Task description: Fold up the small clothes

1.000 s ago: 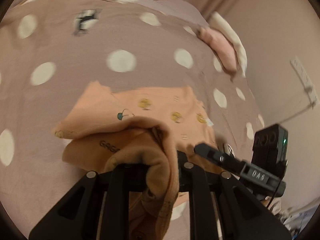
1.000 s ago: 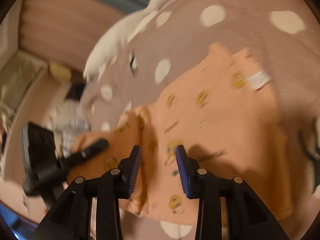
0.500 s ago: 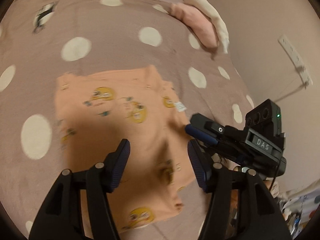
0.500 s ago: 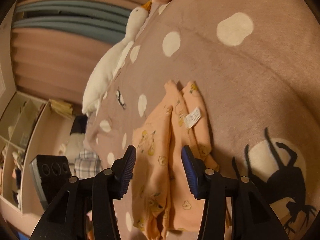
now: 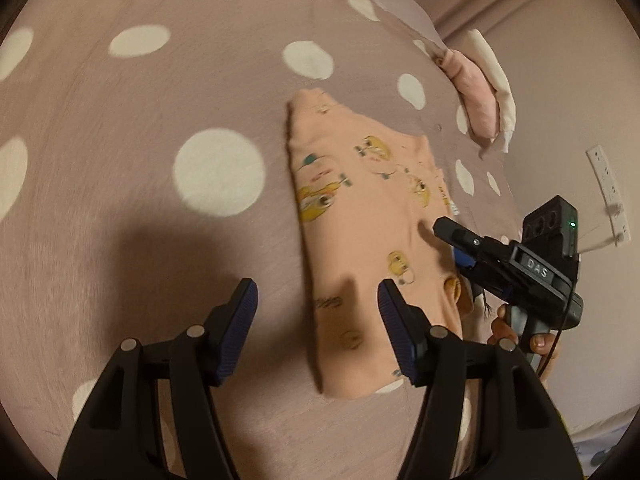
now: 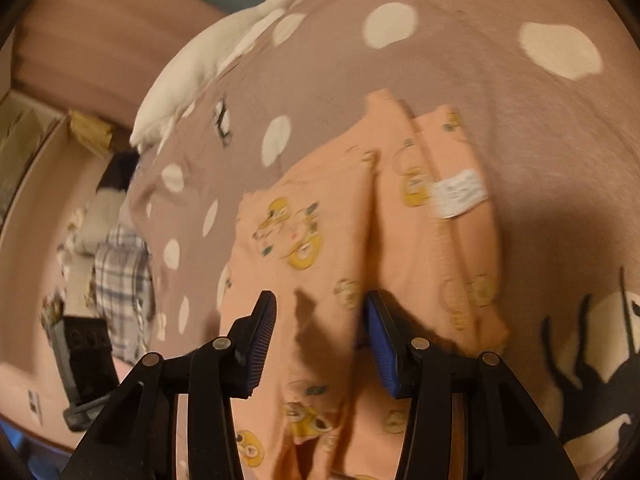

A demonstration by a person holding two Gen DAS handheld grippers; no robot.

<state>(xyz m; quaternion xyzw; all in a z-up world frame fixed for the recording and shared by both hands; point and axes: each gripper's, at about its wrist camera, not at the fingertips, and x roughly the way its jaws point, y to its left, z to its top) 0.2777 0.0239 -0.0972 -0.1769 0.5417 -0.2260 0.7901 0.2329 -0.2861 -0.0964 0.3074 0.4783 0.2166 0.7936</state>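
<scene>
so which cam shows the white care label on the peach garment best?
Right wrist view. The white care label lies face-up on the peach garment, whole and unobstructed, though its print is blurred. In the left wrist view only a sliver of it peeks out at the garment's right edge.

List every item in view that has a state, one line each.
orange garment: folded lengthwise, flat on the bed, not gripped
white label: exposed on the garment's edge
left gripper: open, jaws have just been opening, nothing between the pads
right gripper: open, jaws just opened, above the garment
polka-dot bedspread: spread out under the garment
</scene>
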